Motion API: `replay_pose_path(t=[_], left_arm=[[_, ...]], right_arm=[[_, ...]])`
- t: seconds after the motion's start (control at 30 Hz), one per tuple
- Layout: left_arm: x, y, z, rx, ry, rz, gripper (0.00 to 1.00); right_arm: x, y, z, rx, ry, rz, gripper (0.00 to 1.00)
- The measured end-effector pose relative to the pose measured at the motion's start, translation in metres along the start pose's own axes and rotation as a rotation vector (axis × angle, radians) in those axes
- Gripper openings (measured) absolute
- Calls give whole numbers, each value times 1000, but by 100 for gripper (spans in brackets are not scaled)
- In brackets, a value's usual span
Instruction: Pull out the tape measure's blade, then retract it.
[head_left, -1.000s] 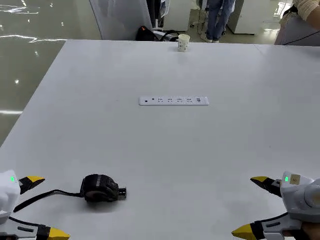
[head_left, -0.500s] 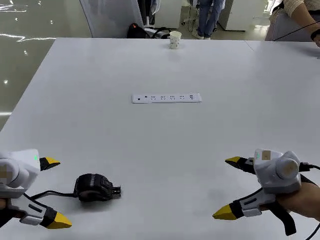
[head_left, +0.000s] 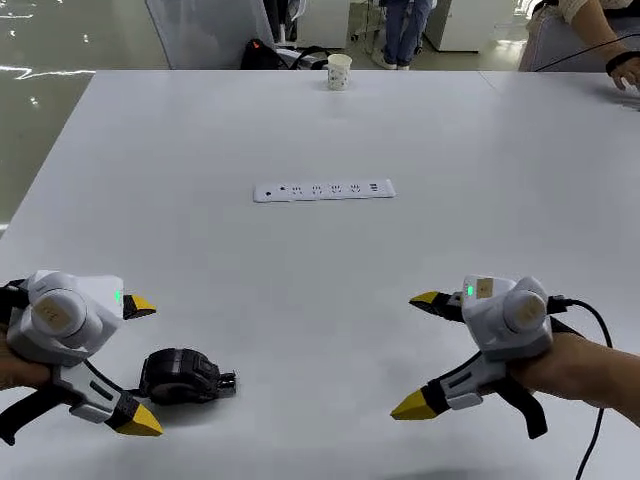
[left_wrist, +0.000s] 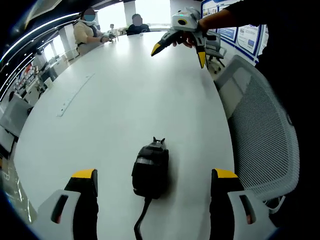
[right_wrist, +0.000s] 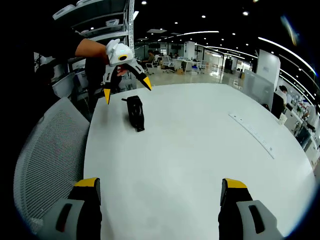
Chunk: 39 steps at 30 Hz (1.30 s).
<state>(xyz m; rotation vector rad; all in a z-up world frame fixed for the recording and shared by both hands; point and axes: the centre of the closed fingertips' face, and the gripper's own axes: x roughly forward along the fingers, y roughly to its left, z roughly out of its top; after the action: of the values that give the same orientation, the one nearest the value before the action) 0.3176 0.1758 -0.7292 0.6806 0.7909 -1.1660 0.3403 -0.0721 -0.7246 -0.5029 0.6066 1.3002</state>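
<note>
The jaws of both grippers are spread wide, with nothing held. The tape measure is laid on the table just before the left gripper, its long axis pointed blade-end toward the right gripper, well apart.

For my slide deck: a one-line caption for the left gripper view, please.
Open left gripper faces the tape measure on the white table; open right gripper beyond.

I have my left tool at the near left, jaws spread wide, tips pointing right. My right tool sits at the near right, jaws just as wide, tips pointing left. My left hand and right hand grip the handles from behind.
</note>
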Motion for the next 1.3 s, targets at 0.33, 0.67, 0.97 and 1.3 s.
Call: replay_pose_path(t=[0.33,0.67,0.97,1.3], left_arm=[[15,5,1,16,35,-15,77],[30,4,-10,34,102,-28,66],[40,7,-15,23,122,-36,51],[47,6,-18,55,146,-36,41]], right_arm=[[29,0,14,-19,0,14,99],[65,6,35,-11,-16,50,99],[96,14,44,-27,14,108,99],[117,26,57,-46,33,145,99]])
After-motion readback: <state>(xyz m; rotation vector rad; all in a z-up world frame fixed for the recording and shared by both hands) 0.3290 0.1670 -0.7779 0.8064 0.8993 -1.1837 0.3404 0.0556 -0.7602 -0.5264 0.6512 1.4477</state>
